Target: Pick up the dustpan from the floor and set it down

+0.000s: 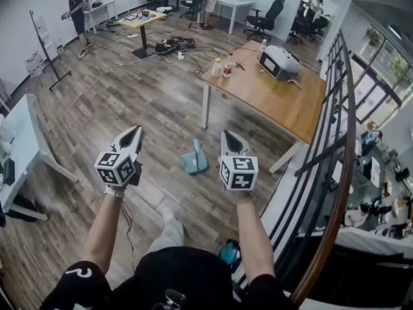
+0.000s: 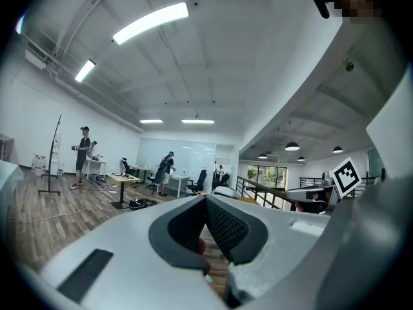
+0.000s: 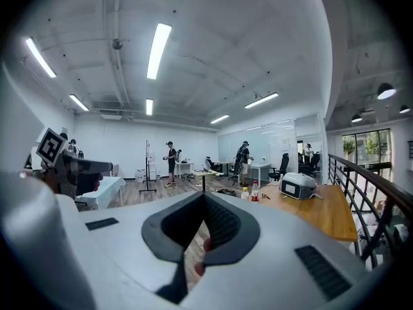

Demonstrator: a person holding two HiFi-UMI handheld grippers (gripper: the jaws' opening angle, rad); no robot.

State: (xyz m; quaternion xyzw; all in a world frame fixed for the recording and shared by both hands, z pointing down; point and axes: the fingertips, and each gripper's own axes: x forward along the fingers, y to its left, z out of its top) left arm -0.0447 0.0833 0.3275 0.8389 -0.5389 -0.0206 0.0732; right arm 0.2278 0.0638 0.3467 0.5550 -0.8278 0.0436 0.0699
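Teal dustpan (image 1: 194, 161) on wood floor (image 1: 132, 102)

Floor (image 1: 129, 102): is showing matt, grainy wood planks.
Table (image 1: 284, 102): is showing a smooth wooden top and white painted legs.
Dustpan (image 1: 192, 165): left of the table, is looking like smooth teal plastic.
Railing (image 1: 340, 70): right of the table, is showing dark metal bars.

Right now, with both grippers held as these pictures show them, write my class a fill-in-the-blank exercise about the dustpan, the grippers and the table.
1. The teal dustpan lies on the wooden ____.
2. The left gripper and the right gripper both hold nothing, and their jaws are ____.
3. The white appliance stands on the wooden ____, beyond the dustpan.

Missing words: floor; shut; table.
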